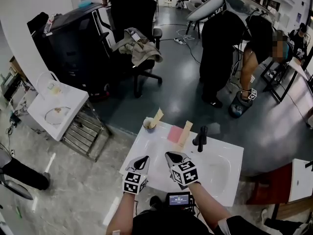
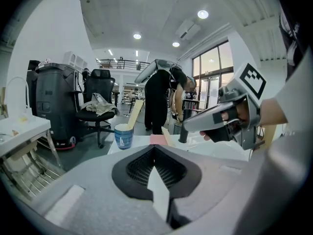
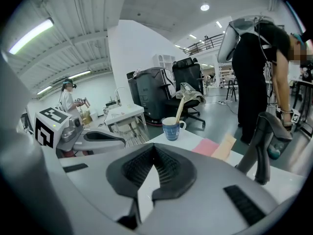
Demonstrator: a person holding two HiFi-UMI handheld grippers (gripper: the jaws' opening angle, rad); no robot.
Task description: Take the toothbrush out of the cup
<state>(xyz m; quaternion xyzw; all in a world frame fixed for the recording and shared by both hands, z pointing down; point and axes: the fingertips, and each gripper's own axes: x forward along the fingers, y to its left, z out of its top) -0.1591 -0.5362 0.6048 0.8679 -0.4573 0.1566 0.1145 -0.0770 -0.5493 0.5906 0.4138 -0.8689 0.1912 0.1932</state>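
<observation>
**Approach stage, no grasp yet.** The blue cup stands near the far left corner of the white table. The toothbrush rises out of the cup, its long axis tilted so that the free end leans away from the person and to the right.

The left gripper and the right gripper hover side by side over the near edge of the table. Each has its jaws together with nothing between them. The cup lies ahead of both and well apart from both, so neither is clearly nearer. The right gripper's own view places the cup almost on its axis, while the left gripper view places it left of centre. By this reading, the chosen gripper must part its jaws and close across the tilted handle above the rim.

Only the head view gives the plan layout: 1 further beige stick lies flat beside a pink pad, just left of the black faucet. Only the 2 gripper views show the cup's blue wall and the toothbrush's free length above the rim.
</observation>
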